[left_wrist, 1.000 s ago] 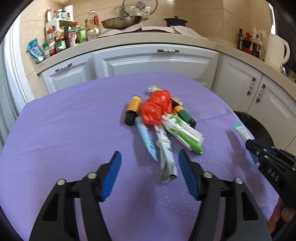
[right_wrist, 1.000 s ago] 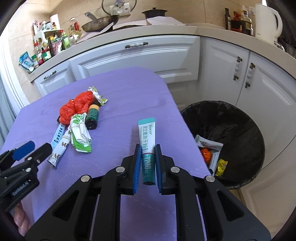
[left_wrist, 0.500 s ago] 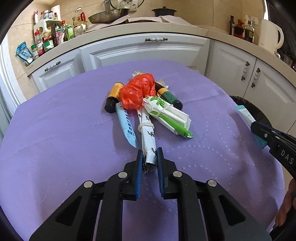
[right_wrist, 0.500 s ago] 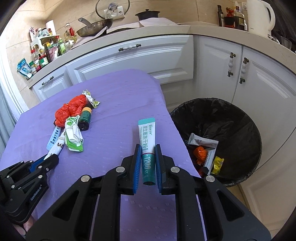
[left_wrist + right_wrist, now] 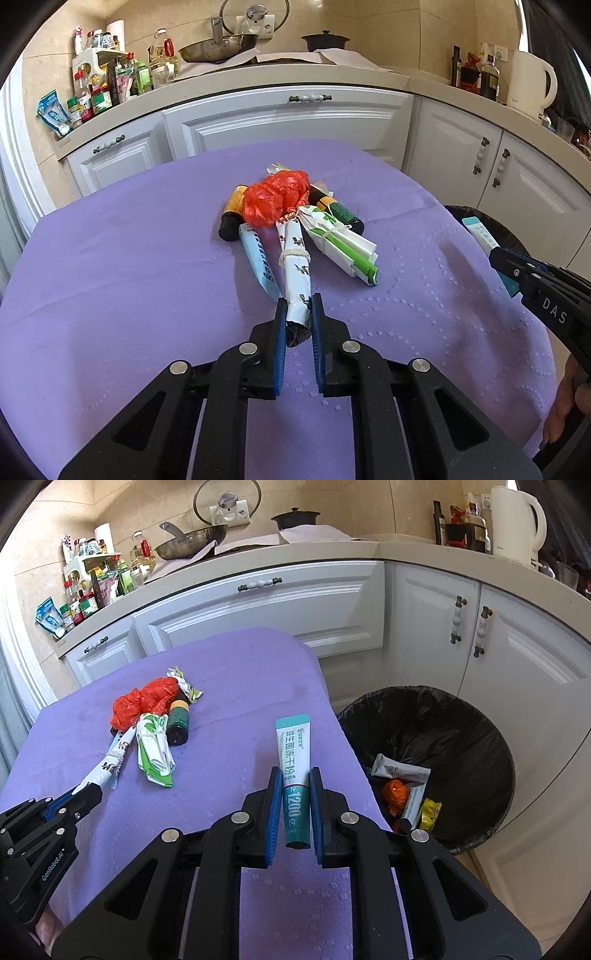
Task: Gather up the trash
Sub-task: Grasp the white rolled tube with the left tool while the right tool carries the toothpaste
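My left gripper is shut on the near end of a white rolled wrapper tied with string; its far end still lies in the trash pile on the purple table. The pile holds a red plastic bag, a pale blue tube, a green-and-white bundle and two small bottles. My right gripper is shut on a teal tube, held near the table's right edge beside the black bin. The left gripper shows in the right wrist view too.
The lined bin stands on the floor right of the table and holds several wrappers. White cabinets run behind the table. The counter carries a spice rack, a pan and a kettle.
My left gripper has moved forward to the rolled wrapper and its jaws have closed on the wrapper's near end. The right gripper has kept its hold on the teal tube.
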`<state>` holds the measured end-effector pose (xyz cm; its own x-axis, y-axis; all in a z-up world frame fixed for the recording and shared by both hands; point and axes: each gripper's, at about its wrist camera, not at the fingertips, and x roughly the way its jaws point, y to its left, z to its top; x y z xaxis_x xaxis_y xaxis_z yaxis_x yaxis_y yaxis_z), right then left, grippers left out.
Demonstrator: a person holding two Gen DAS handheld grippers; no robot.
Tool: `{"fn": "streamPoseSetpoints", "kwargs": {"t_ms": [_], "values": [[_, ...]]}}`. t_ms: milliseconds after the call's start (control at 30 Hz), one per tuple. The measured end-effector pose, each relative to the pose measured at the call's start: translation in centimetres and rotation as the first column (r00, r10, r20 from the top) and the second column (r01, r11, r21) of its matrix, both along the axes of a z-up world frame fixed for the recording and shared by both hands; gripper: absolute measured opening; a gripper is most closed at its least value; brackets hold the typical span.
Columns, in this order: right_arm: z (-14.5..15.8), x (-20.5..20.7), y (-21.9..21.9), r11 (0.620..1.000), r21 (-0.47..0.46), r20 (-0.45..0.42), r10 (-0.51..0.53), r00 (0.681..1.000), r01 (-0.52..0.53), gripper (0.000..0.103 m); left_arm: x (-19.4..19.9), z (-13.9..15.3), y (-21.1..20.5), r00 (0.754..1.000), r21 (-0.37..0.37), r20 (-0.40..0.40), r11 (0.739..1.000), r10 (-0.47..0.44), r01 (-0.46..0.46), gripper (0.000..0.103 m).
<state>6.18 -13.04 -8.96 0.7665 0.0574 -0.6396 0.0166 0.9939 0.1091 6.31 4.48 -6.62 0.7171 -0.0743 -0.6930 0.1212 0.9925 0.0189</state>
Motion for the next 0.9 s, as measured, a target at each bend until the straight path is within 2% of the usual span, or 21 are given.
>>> {"fn": "streamPoseSetpoints", "kwargs": {"t_ms": [233,500,900], "values": [[0.6,-0.3,0.0,1.0,-0.012,0.02,-0.009,1.0,0.009,0.015,-1.0,0.9,0.3,1.0,-0.016,0.017,1.0,-0.016,0.016,0.013],[1.5,-1.1,-1.2,0.998,-0.027,0.055,-0.052,0.997,0.053,0.015,-1.4,2.7,-0.1,0.996,-0.016,0.087,0.999,-0.033,0.034,0.013],[2.7,-1.9,-6.2,0.979,-0.051,0.102,-0.19,0.977,0.196,0.015,0.2,4.4,-5.0,0.979,-0.048,0.141,0.987,-0.147,0.155,0.013]]}}
